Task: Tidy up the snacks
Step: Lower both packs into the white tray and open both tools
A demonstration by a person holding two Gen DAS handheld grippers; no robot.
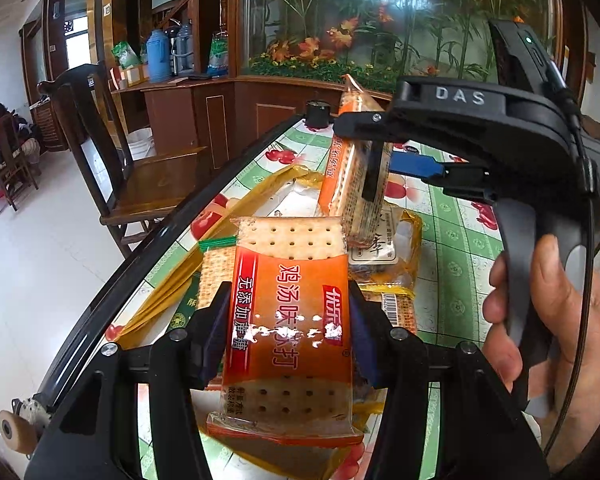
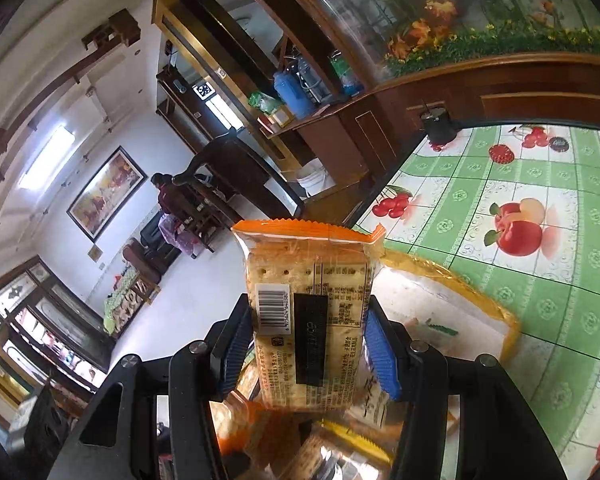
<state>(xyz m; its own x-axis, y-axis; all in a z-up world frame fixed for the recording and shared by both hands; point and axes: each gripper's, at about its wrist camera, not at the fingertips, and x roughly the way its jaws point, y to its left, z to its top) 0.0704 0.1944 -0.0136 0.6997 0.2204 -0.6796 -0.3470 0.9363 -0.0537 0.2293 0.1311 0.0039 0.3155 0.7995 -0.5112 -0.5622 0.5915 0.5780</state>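
While both of our grippers work above the table [image 1: 456,236], each has its jaws closed on its own pack of crackers. Our left gripper [image 1: 288,334] clamps an orange cracker pack [image 1: 290,312] by its long edges, printed face toward the camera, held above a yellow plastic bag [image 1: 204,256] that lies on the fruit-patterned tablecloth [image 2: 520,216]. More packs show under it in the bag; we cannot count them. Our right gripper [image 2: 308,340] pinches a second cracker pack [image 2: 308,300], barcode side toward its camera, crimped end pointing away. From the left wrist we see that same pack [image 1: 352,184] standing tilted in the right gripper, over the bag's far part. Our right hand [image 1: 552,320] wraps the handle. A wooden chair [image 1: 112,152] stands just beside the table edge.
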